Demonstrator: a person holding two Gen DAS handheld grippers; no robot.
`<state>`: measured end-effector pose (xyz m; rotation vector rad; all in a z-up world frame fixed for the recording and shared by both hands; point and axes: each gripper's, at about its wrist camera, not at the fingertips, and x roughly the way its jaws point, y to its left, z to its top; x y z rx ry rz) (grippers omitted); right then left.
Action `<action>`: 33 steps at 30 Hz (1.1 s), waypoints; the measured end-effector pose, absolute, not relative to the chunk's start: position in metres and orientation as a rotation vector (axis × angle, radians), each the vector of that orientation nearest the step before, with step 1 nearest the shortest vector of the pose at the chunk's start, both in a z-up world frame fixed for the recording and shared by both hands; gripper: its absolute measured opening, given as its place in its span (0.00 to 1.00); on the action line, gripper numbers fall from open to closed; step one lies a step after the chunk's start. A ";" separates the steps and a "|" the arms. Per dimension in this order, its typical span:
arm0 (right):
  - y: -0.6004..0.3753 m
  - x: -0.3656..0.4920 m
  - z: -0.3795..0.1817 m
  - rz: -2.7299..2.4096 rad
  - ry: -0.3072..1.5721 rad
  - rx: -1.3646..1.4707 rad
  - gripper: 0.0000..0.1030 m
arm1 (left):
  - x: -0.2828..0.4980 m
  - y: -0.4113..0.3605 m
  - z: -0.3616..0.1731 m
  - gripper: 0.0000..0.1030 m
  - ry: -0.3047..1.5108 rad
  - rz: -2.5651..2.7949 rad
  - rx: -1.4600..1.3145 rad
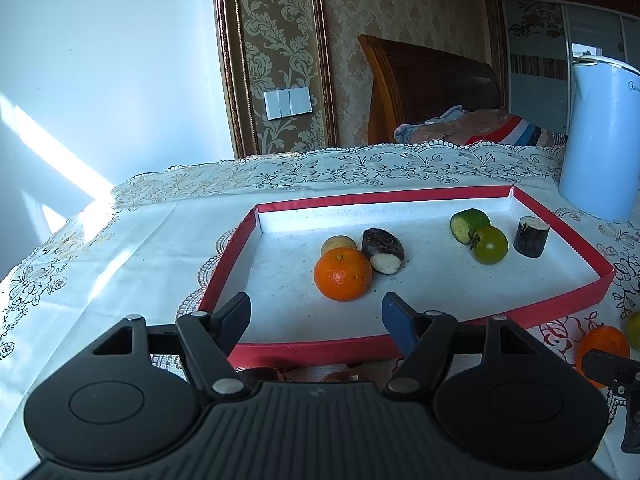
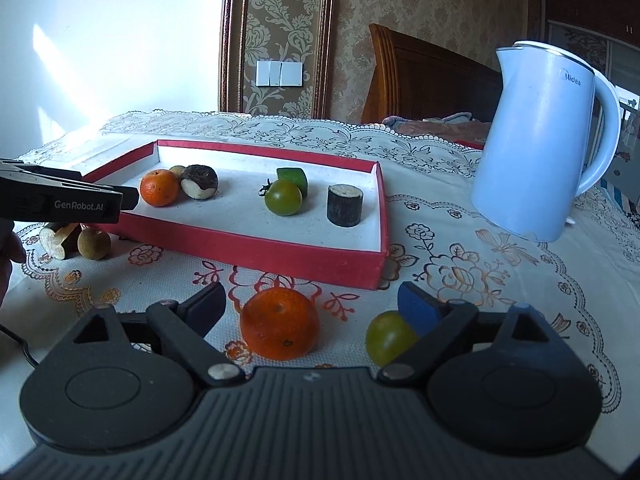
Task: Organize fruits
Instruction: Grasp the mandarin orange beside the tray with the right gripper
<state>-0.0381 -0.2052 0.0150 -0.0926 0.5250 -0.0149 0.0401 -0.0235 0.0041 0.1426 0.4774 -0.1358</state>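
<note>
The tabletop point(image 2: 500, 280) wears a lacy cloth, and a big white kettle point(image 2: 544, 140) stands on it, off to the right of the red tray point(image 2: 304, 264). The tray is where the fruit goes, so it sits in the middle where both my hands can reach. Inside it I see an orange point(image 1: 343, 275) with a small brown fruit and a dark cut piece on the left, and a green tomato point(image 1: 490, 244), a green chunk and a dark stub point(image 2: 345, 205) on the right — like things seem to sit together.

My left gripper point(image 1: 316, 316) hangs over the near edge of the tray, fingers apart, holding nothing.

My right gripper point(image 2: 312, 304) is low over the cloth. A loose orange point(image 2: 280, 324) lies between its fingers, which do not press it yet. A small green fruit point(image 2: 386, 336) sits just beside the blue finger — I think the orange goes first.
</note>
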 end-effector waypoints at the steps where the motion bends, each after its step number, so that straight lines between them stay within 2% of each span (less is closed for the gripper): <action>1: -0.204 -0.038 0.015 -0.009 0.527 -0.102 0.87 | 0.039 -0.022 0.005 0.70 0.473 -0.133 0.140; 4: -0.199 -0.035 0.014 0.000 0.536 -0.126 0.86 | 0.035 -0.015 0.008 0.70 0.447 -0.119 0.145; 7: -0.196 -0.034 0.013 0.003 0.540 -0.147 0.79 | 0.029 -0.001 0.011 0.70 0.431 -0.111 0.119; 10: -0.193 -0.034 0.013 0.012 0.541 -0.164 0.64 | 0.025 0.022 0.014 0.76 0.435 -0.113 0.048; 12: -0.192 -0.034 0.012 0.019 0.546 -0.168 0.50 | 0.025 0.037 0.015 0.77 0.447 -0.124 -0.014; 15: -0.193 -0.034 0.011 0.042 0.556 -0.150 0.37 | 0.027 0.054 0.017 0.77 0.465 -0.131 -0.093; 21: -0.195 -0.034 0.011 0.045 0.555 -0.138 0.37 | 0.033 0.064 0.015 0.77 0.510 -0.154 -0.137; 33: -0.196 -0.034 0.011 0.048 0.555 -0.131 0.37 | 0.021 0.047 -0.001 0.77 0.561 -0.149 0.008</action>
